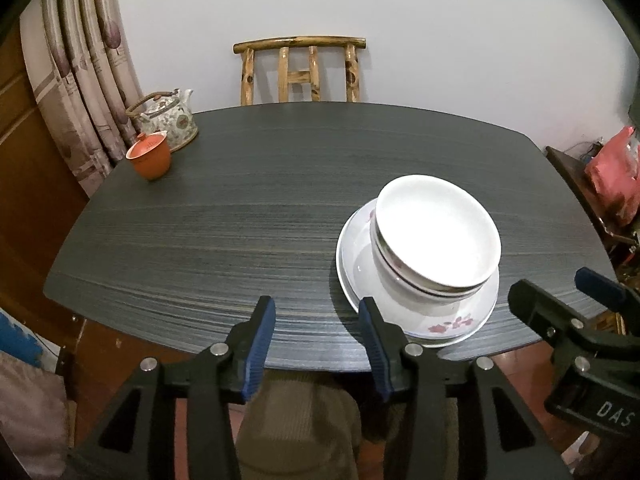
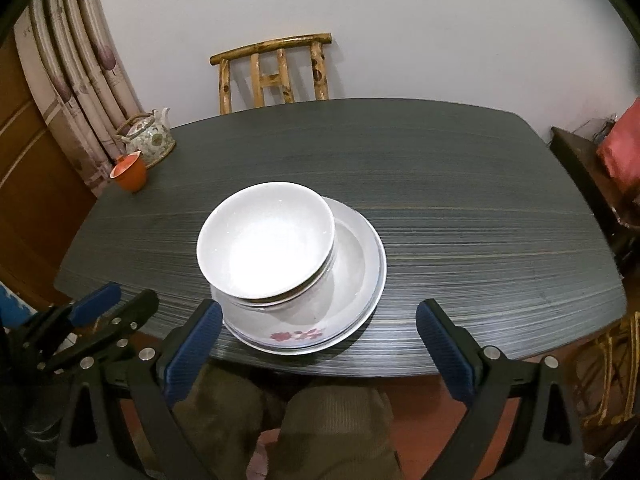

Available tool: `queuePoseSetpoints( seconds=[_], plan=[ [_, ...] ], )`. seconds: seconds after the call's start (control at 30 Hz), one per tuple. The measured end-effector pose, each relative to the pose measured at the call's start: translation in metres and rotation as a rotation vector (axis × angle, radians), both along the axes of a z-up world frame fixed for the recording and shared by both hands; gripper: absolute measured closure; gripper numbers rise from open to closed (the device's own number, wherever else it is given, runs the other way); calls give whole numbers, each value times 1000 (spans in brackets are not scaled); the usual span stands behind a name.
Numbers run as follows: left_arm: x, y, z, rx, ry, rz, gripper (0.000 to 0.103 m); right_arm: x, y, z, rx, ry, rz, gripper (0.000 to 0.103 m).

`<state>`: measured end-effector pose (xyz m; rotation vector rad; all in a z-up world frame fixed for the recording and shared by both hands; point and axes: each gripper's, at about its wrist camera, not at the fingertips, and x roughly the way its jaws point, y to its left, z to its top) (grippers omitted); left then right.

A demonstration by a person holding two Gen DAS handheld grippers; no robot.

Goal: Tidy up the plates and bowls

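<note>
Nested white bowls (image 1: 436,232) sit off-centre on stacked white plates (image 1: 440,328) with a pink flower print, near the front edge of the dark table (image 1: 220,240). My left gripper (image 1: 316,312) hovers at that edge, left of the plates, open with nothing between its blue pads. In the right wrist view the bowls (image 2: 266,240) rest on the left side of the plates (image 2: 360,264). My right gripper (image 2: 320,312) is wide open just before the stack, pads clear of the plates. Each gripper also shows at the edge of the other's view.
At the table's far left corner stand a patterned teapot (image 1: 170,118) and an orange lidded cup (image 1: 150,156). A bamboo chair (image 1: 300,68) is behind the table, a curtain on the left, a red bag (image 1: 616,176) on the right. A person's knees (image 2: 320,420) are below the front edge.
</note>
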<state>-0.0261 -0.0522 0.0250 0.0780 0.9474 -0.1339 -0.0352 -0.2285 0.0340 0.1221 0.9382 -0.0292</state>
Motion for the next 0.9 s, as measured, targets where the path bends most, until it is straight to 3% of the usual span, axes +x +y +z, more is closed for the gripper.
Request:
queuePoseSetpoints(
  seconds=[0.9],
  plan=[
    [-15,18,-15,31,27,54,57,-24,15,-16,-27,-15,41,5]
  ],
)
